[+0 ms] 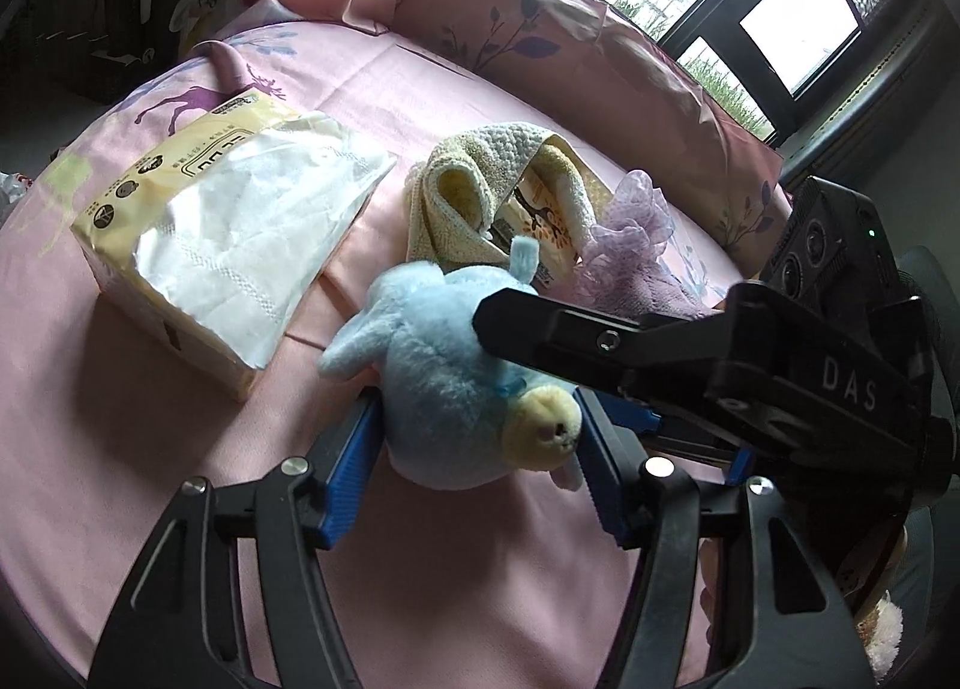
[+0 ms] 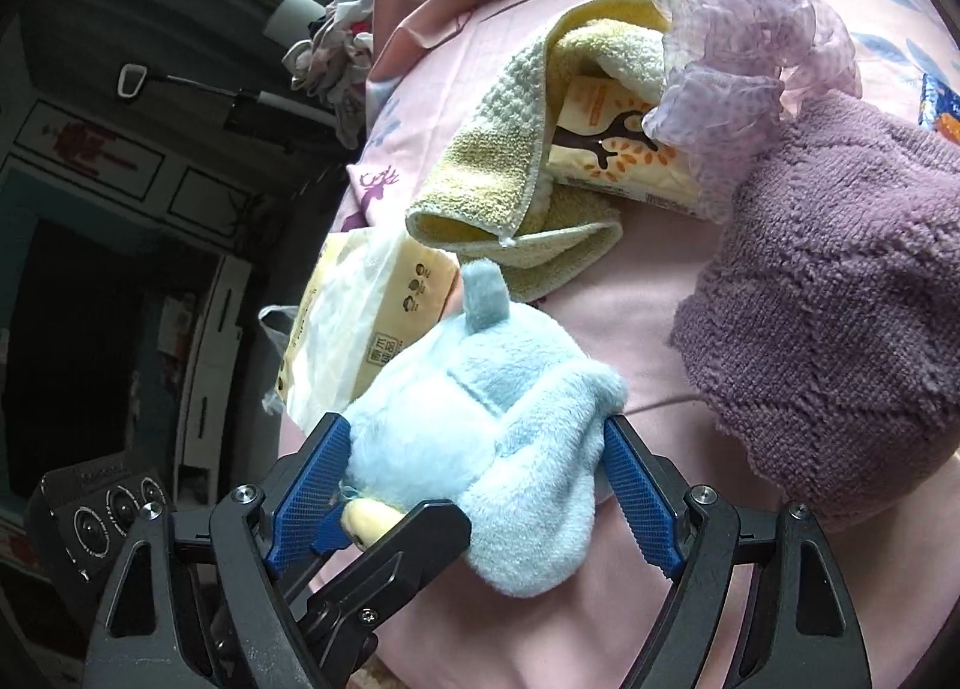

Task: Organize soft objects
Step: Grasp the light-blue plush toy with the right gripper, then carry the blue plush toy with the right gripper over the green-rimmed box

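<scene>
Both grippers, left gripper (image 1: pixel 477 467) and right gripper (image 2: pixel 477 485), clamped on blue plush toy (image 1: pixel 444 371); towel (image 1: pixel 480 191), tissue pack (image 1: pixel 198 233) and purple cloth (image 2: pixel 840 293) unsorted.

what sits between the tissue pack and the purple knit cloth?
In the right wrist view: the blue plush toy in front, the yellow towel draped over a small printed packet behind it, between the tissue pack and purple knit cloth.

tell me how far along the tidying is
Done: nothing looks sorted. In hand: both hand-held grippers, left and right, bracket the blue plush toy. Left: yellow towel, purple cloth, mesh ruffle and tissue pack lie loose on the bed.
</scene>
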The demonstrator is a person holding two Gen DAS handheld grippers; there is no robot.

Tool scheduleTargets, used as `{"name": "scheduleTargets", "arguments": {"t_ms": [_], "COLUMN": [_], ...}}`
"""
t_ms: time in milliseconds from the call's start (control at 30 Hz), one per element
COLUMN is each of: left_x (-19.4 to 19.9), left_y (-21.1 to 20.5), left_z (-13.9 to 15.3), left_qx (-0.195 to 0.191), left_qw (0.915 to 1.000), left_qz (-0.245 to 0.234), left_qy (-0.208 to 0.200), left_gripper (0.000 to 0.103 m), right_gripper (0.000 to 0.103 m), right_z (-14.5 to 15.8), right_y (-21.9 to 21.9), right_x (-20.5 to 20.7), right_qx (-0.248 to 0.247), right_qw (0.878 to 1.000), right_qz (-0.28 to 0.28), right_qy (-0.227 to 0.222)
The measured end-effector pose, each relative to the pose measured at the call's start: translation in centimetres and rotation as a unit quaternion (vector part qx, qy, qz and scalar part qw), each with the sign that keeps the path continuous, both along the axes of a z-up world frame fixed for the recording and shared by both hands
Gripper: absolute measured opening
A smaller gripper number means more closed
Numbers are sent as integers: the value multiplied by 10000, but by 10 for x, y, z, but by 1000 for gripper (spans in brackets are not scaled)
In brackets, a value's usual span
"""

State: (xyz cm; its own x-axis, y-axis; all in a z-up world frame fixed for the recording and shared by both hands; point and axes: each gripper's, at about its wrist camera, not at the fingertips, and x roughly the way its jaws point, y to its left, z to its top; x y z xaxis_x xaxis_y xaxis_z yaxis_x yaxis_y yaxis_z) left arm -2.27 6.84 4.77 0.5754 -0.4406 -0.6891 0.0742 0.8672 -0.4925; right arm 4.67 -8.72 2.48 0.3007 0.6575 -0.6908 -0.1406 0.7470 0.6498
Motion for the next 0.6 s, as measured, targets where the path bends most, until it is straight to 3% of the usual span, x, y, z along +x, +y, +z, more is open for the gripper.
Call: {"name": "scheduleTargets", "arguments": {"t_ms": [133, 233, 400, 600], "left_x": [0, -3, -11, -31], "left_y": [-3, -9, -13, -38], "left_z": [1, 4, 10, 54], "left_qx": [49, 155, -271, -173], "left_qw": [9999, 9996, 9985, 9934], "left_qz": [-89, -204, -430, -730], "left_qy": [-36, -82, -205, -867], "left_gripper": [61, 62, 62, 62], "right_gripper": [82, 58, 58, 57], "right_z": [-2, 4, 14, 48], "right_y": [-7, -9, -21, -54], "right_x": [-2, -12, -24, -49], "right_qx": [244, 637, 553, 916], "right_qw": [9997, 9978, 9971, 9902], "right_qz": [-62, 27, -225, -412], "right_qy": [-11, -154, -468, -966]}}
